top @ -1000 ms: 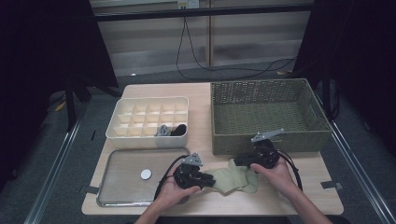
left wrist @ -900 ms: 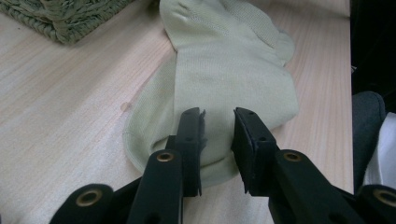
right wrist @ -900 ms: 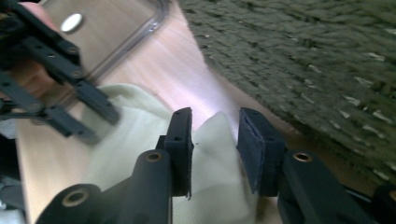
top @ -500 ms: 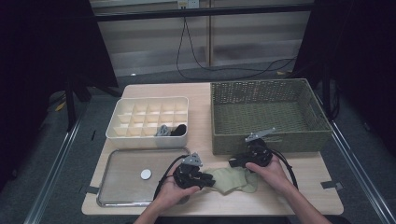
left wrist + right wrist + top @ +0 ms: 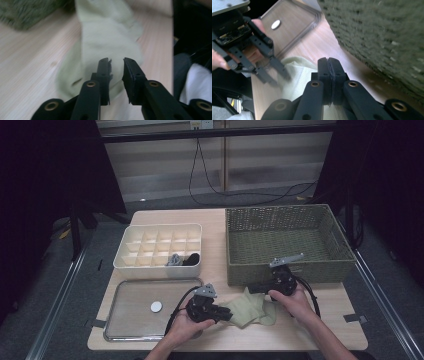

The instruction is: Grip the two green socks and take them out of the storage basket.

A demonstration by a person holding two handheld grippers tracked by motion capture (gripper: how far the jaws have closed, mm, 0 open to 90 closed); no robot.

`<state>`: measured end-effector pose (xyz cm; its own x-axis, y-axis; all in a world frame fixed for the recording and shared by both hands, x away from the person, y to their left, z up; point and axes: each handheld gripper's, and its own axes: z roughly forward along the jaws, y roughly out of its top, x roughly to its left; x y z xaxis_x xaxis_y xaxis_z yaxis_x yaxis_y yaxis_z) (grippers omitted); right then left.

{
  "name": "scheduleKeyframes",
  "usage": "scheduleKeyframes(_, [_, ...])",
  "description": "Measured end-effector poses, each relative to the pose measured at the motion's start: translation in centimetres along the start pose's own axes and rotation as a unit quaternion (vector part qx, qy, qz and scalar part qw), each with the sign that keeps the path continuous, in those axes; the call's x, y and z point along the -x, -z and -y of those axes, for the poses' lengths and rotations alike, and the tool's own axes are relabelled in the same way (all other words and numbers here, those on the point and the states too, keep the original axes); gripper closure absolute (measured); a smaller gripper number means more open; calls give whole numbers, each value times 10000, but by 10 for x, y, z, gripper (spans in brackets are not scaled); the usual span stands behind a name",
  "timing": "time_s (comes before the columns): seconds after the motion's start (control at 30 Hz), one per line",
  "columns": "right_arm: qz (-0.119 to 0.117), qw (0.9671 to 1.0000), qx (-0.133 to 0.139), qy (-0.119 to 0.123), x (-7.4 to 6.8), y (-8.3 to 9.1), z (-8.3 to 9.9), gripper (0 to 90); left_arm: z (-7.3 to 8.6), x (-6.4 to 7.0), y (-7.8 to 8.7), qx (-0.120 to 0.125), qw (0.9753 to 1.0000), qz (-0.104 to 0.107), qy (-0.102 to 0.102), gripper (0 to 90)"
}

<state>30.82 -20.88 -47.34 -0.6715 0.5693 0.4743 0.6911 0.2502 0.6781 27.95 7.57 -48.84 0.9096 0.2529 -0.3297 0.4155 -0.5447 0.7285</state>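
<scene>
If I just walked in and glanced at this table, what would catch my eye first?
Probably the pale green sock lying at the table's near edge, with a hand-held gripper on each side: the left gripper, jaws slightly apart over the sock, and the right gripper, jaws pressed together. Behind them stands a big woven basket on the right, and a cream divider box on the left, above a metal tray holding a small white disc.

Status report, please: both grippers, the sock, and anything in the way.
Left gripper open, jaws over the pale green sock. Right gripper shut at the sock's far end. Wicker basket close beside it.
</scene>
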Motion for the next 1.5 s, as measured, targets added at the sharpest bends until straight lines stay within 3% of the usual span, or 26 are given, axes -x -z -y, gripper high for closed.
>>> scheduleKeyframes(0.03, [-14,10000,82,21,-2,3,-2,895,-7,5,-2,69,9999,44,-95,779])
scheduleKeyframes(0.2, [22,9998,165,56,-4,8,-3,896,-21,13,-10,151,9994,255,-181,808])
scheduleKeyframes(0.27, [26,9998,200,52,-6,11,-4,896,-29,16,-23,56,9988,390,-287,808])
scheduleKeyframes(0.4, [24,9994,311,128,-10,18,-7,897,-32,16,-36,-114,9988,408,-258,807])
scheduleKeyframes(0.47, [12,9992,379,159,-13,22,-9,897,-34,15,-39,-160,9992,288,-230,807])
scheduleKeyframes(0.5, [-4,9987,458,215,-16,27,-12,898,-35,10,-41,23,9992,394,34,808])
scheduleKeyframes(0.63, [-18,9978,626,238,-17,36,-18,898,-40,9,-41,-32,9996,254,-68,810])
scheduleKeyframes(0.73, [17,9973,689,234,-18,39,-20,898,-41,9,-42,-52,9997,221,-69,810])
scheduleKeyframes(0.8, [23,9960,847,297,-19,46,-25,898,-40,5,-42,-132,9999,39,-62,810])
scheduleKeyframes(0.87, [18,9954,895,330,-19,49,-25,898,-39,3,-43,-154,9999,6,-77,810])
scheduleKeyframes(0.9, [67,9946,973,359,-19,52,-23,898,-38,1,-43,-92,10000,26,16,810])
scheduleKeyframes(0.93, [67,9946,973,359,-19,52,-23,898,-38,-1,-43,-123,9999,21,18,810])
scheduleKeyframes(0.97, [45,9946,978,356,-19,52,-21,898,-37,-1,-45,-144,9998,-129,-10,810])
scheduleKeyframes(1.2, [58,9976,618,298,-19,40,3,898,-31,-8,-52,-308,9994,-160,76,809])
scheduleKeyframes(1.37, [-2,9984,408,384,-27,40,19,897,-29,-7,-52,-216,9995,-141,164,806])
scheduleKeyframes(1.5, [-10,9991,237,356,-33,38,34,896,-29,-6,-50,-226,9996,-155,102,791])
